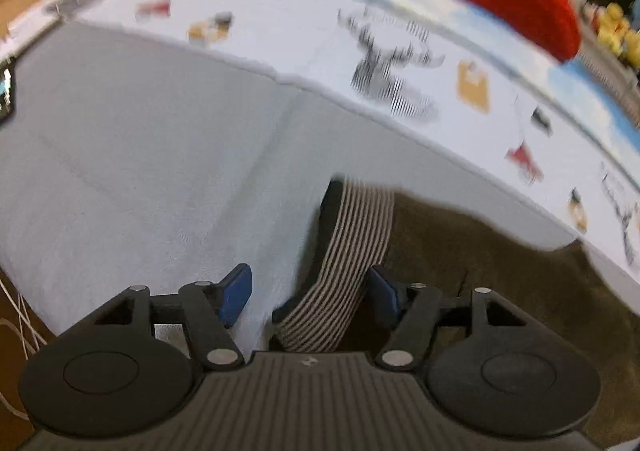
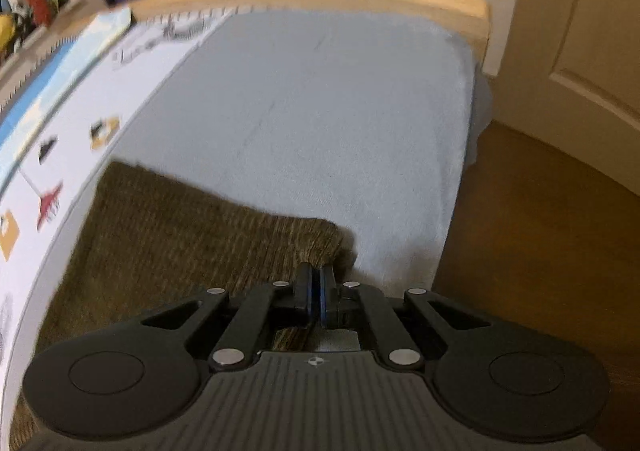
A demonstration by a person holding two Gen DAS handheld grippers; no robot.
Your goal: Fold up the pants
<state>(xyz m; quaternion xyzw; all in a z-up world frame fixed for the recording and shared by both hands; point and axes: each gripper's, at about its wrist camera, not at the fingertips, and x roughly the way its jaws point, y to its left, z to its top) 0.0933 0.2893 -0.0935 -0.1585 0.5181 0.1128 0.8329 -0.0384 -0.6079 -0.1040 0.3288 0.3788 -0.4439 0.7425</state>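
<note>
The left hand-held gripper (image 1: 310, 293) points down at the bed (image 1: 120, 155) with its jaws spread; the striped waistband (image 1: 352, 251) of the olive-brown pants (image 1: 500, 271) lies between the blue pads (image 1: 236, 291), which do not press on it. The right hand-held gripper (image 2: 316, 297) is closed, its jaws pinching the near corner of the pants (image 2: 180, 227), which lie flat ahead and to its left on the grey sheet (image 2: 320, 111). A printed blanket (image 2: 52, 131) lies beyond.

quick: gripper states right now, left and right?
Left gripper: open, striped waistband between the jaws, not pinched.
Right gripper: shut on the pants edge.
</note>
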